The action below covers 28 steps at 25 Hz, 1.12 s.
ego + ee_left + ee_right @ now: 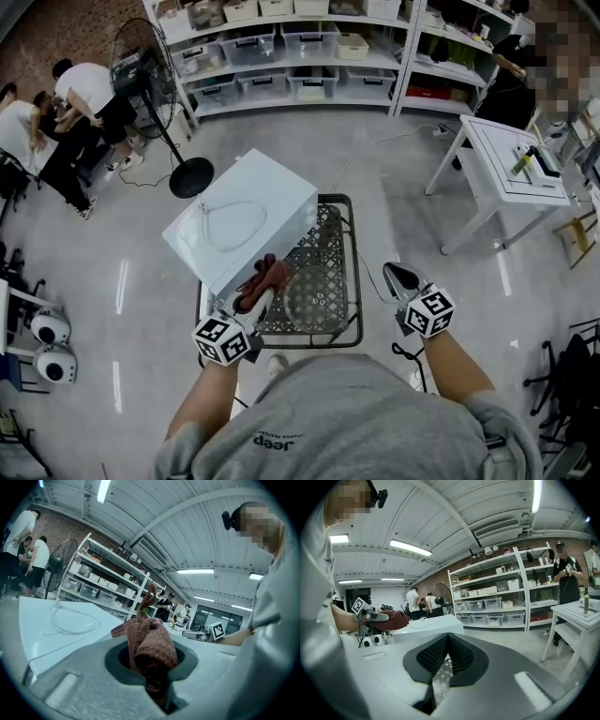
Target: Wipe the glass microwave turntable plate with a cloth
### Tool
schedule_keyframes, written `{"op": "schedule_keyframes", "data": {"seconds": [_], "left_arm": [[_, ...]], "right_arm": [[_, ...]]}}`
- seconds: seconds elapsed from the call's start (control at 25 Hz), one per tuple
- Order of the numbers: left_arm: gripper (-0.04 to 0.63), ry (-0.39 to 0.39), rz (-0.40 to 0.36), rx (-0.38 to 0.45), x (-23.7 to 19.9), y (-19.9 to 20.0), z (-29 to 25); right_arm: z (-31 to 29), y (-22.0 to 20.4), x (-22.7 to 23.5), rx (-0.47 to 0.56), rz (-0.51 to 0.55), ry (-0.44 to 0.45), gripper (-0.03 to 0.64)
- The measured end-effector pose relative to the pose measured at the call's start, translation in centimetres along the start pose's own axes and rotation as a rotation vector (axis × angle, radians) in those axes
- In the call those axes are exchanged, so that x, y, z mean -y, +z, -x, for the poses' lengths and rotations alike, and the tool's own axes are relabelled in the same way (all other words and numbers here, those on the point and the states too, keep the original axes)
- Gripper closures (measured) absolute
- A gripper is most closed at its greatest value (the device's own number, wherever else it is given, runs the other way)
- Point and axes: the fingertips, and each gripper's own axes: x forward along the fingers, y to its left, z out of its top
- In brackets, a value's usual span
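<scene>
The glass plate [315, 298] lies on the wire table [354, 281] near us, just right of the white microwave [246, 220]. Our left gripper [261, 295] pinches the red cloth [264, 277] by the plate's left edge. Our right gripper [397, 276], jaws pressed together on nothing, hangs right of the table.

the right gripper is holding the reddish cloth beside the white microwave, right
Not quite: the reddish-brown woven cloth is held by the left gripper, not the right, beside the white box-shaped microwave. The left gripper view shows it clamped there; the right gripper is shut and empty.
</scene>
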Motion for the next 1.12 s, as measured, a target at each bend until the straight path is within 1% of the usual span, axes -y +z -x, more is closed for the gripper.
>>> {"op": "schedule_keyframes", "data": {"seconds": [0.32,0.6,1.12], "left_arm": [[0.542,-0.007,0.002,0.005,0.1,0.2,0.0],[0.543,-0.023,-0.007,0.004,0.9,0.1,-0.2],[0.543,-0.027,-0.005,0.004,1.2,0.0,0.4]], "right_arm": [[-0.1,0.4,0.2,0.003,0.007,-0.007,0.609],[0.2,-0.1,0.0,-0.017,0.010,0.013,0.609],[0.1,-0.4,-0.7,-0.038,0.031,0.027,0.609]]}}
